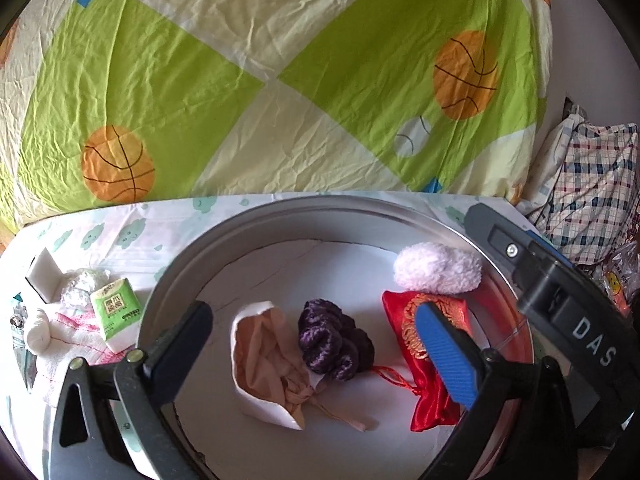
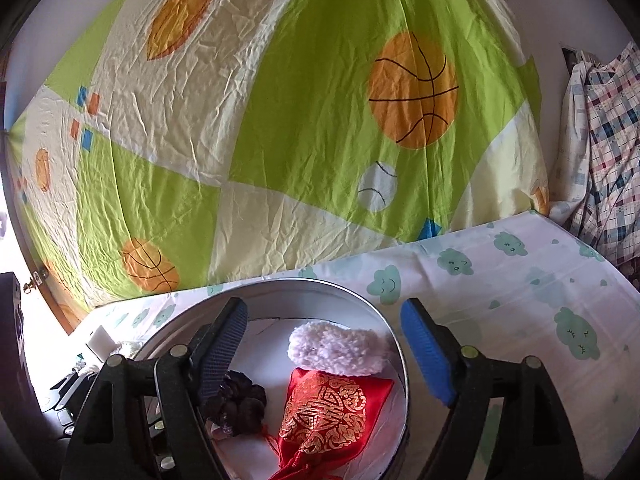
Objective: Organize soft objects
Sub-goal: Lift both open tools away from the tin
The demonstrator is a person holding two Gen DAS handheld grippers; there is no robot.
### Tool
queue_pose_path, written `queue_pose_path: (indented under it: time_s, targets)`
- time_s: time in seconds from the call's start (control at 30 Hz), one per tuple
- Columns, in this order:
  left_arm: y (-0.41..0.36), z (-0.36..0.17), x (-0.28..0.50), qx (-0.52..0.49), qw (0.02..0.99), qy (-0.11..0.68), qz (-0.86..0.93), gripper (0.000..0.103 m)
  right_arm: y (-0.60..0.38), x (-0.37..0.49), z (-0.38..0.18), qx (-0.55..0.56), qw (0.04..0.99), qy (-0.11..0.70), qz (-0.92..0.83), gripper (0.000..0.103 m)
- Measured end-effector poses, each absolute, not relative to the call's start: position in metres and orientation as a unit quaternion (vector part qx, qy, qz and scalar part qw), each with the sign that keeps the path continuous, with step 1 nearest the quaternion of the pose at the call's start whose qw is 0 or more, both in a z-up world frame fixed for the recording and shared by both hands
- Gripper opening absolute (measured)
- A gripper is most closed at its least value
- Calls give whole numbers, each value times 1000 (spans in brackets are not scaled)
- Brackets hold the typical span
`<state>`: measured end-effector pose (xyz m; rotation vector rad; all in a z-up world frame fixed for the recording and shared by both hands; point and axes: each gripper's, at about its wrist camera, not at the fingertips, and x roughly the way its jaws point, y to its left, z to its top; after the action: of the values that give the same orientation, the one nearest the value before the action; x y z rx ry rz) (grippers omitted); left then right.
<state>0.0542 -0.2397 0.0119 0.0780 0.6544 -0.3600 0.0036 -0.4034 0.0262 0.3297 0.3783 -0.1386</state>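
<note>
I am observing the round metal basin (image 1: pixel 304 210) sitting on the cloud-print cloth (image 2: pixel 520 280). Lying inside it are the fluffy white item (image 1: pixel 438 268) at the far side, the red embroidered pouch (image 1: pixel 430 356) just nearer, the purple scrunchie (image 1: pixel 334 340) at centre and beige stockings (image 1: pixel 268 356) beside that. My left gripper (image 1: pixel 320 340) is hanging released over the basin; my right gripper (image 2: pixel 324 352) is likewise spread, gripping nothing.

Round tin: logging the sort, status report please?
Left gripper, right gripper open, empty. Red pouch, purple scrunchie in round tin. Nothing blocking.
</note>
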Motion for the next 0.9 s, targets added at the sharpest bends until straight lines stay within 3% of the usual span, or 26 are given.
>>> queue_pose_path:
  time_s: [0.2, 0.53, 0.9]
  targets:
    - [-229, 20, 47, 34, 951, 266, -154, 103, -408, -19, 35, 174, 970, 124, -114, 81]
    - [-198, 27, 36, -3, 970, 204, -132, 103, -397, -27, 32, 141, 969, 114, -166, 82]
    - [-192, 24, 18, 25, 983, 141, -113, 103, -372, -52, 34, 110, 969, 39, -220, 95]
